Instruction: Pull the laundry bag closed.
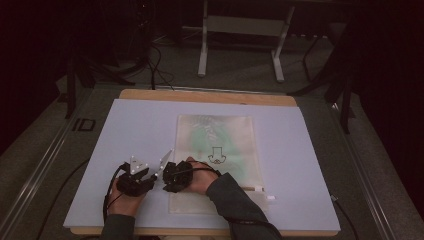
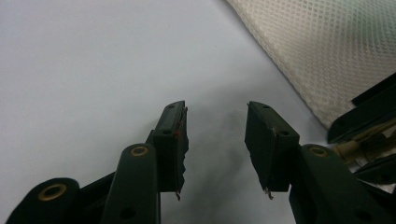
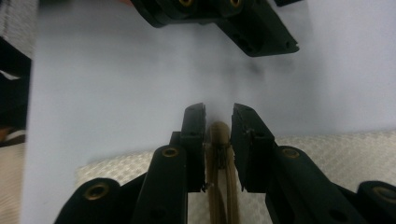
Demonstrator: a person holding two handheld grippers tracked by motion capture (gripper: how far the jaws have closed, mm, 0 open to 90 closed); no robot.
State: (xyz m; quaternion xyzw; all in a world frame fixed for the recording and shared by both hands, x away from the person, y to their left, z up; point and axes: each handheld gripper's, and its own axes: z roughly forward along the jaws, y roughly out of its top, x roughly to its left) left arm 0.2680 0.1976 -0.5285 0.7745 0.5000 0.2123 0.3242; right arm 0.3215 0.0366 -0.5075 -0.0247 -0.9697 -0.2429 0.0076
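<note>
A translucent mesh zip bag (image 1: 215,145) with a green print lies flat on the pale mat (image 1: 125,130). Its beige zipper end tab (image 3: 219,135) sits at the bag's near left corner, and a white slider (image 1: 257,188) shows farther right on the same edge. My right gripper (image 3: 218,108) is shut on that tab, pads pressed to both sides. It appears at the corner in the high view as the right gripper (image 1: 166,184). My left gripper (image 2: 215,107) stands open just left of it over bare mat, nothing between its fingers. The left gripper (image 1: 151,181) nearly meets the right one.
The mat covers a wooden tabletop (image 1: 200,96). Beyond the table stand a metal frame's legs (image 1: 202,55) and floor cables. Bare mat stretches left of the bag and behind it. The person's sleeve (image 1: 235,200) crosses the bag's near edge.
</note>
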